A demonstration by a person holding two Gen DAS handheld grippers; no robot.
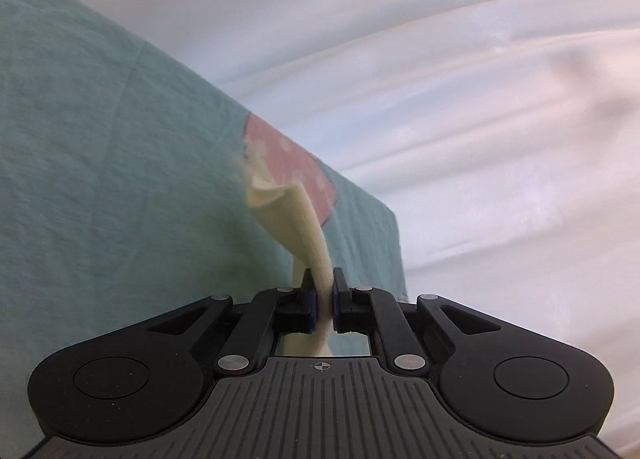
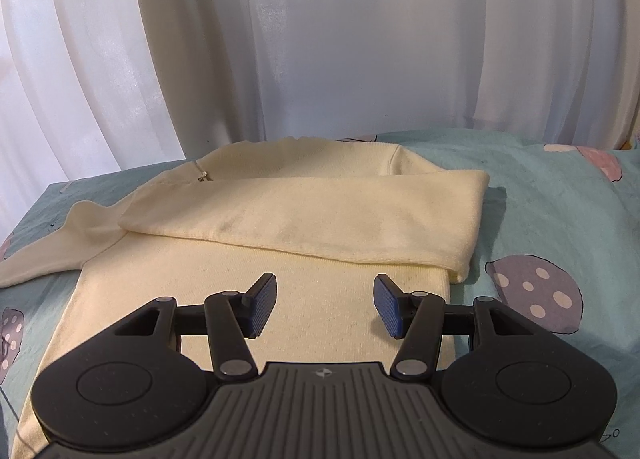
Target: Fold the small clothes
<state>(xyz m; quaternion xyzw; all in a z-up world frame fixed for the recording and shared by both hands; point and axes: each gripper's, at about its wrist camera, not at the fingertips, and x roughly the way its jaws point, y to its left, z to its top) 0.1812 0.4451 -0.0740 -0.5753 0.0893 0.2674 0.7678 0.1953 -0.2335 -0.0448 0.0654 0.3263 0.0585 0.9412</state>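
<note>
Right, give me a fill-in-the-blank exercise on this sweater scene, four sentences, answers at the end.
1. The left gripper is shut on a strip of ____ fabric.
2. The right gripper hovers over the sweater with its jaws ____.
3. One sleeve lies folded ____ the sweater's body.
4. The bedsheet is teal with a ____ print.

Missing words: cream; open; across; mushroom

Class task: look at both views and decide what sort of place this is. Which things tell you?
Probably a bedroom: a teal mushroom-print bedsheet covers a soft surface, white curtains hang behind it, and a cream sweater lies there.
</note>
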